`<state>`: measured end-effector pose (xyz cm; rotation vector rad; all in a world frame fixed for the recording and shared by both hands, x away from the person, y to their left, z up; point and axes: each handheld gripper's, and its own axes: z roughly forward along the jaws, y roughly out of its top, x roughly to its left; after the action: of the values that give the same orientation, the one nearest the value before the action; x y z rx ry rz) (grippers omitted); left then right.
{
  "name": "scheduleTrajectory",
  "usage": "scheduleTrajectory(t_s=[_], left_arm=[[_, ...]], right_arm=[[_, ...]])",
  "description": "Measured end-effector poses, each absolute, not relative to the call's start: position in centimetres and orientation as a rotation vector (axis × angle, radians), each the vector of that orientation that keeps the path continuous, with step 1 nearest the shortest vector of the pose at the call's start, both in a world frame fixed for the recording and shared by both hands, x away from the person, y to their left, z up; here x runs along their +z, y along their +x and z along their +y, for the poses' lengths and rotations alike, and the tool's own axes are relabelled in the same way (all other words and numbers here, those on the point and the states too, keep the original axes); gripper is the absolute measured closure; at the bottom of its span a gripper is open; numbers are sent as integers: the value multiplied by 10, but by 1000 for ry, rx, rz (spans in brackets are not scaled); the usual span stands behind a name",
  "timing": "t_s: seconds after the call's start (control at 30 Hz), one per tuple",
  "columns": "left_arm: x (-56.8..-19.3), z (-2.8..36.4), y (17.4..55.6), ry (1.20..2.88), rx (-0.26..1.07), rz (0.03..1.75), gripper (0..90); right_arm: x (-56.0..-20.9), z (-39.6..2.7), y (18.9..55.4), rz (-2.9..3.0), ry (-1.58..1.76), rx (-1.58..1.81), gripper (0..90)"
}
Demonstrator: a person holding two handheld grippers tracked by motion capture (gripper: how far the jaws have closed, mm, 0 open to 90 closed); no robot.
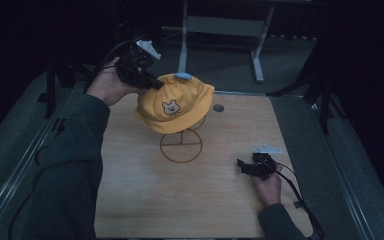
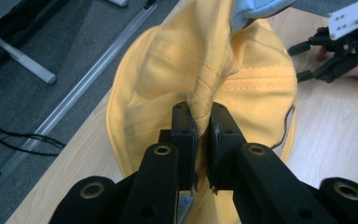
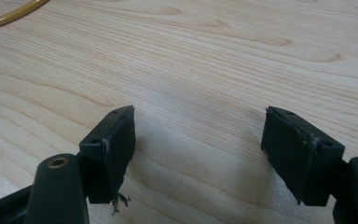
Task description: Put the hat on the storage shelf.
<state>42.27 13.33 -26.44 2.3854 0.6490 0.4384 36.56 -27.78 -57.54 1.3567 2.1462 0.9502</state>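
Observation:
A yellow cap (image 1: 177, 102) with a small animal face on its front and a light blue tab (image 1: 183, 76) on top sits on a yellow wire stand (image 1: 181, 146) at the back middle of the wooden table (image 1: 145, 200). My left gripper (image 1: 156, 84) comes in from the cap's left, shut on a raised fold of the cap (image 2: 214, 70). The left gripper view has that cloth pinched between the left gripper's (image 2: 203, 123) pads. My right gripper (image 1: 241, 166) rests low over the table at the right, open with nothing between its jaws; the right gripper (image 3: 198, 135) view has bare wood under it.
A round hole (image 1: 218, 107) lies in the table just right of the cap. Grey carpet surrounds the table, with a metal rail (image 1: 25, 165) along the left side. A grey frame (image 1: 220, 25) and black stand legs (image 1: 325, 100) stand behind.

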Motion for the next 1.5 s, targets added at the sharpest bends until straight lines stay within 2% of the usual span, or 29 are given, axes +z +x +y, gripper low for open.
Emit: scheduleTrajectory(t_s=[0.6, 1.3, 1.4, 1.5], left_arm=[[-276, 101, 435, 2337, 473, 675, 791], [-301, 82, 441, 2391, 450, 674, 758], [-301, 83, 440, 2378, 446, 685, 731], [-299, 84, 439, 2369, 453, 696, 646]], right_arm=[[-575, -278, 366, 2149, 1355, 951, 260], [-575, -278, 366, 2151, 1352, 952, 260], [-575, -278, 366, 2151, 1351, 951, 260], [-575, -278, 366, 2151, 1351, 951, 260]])
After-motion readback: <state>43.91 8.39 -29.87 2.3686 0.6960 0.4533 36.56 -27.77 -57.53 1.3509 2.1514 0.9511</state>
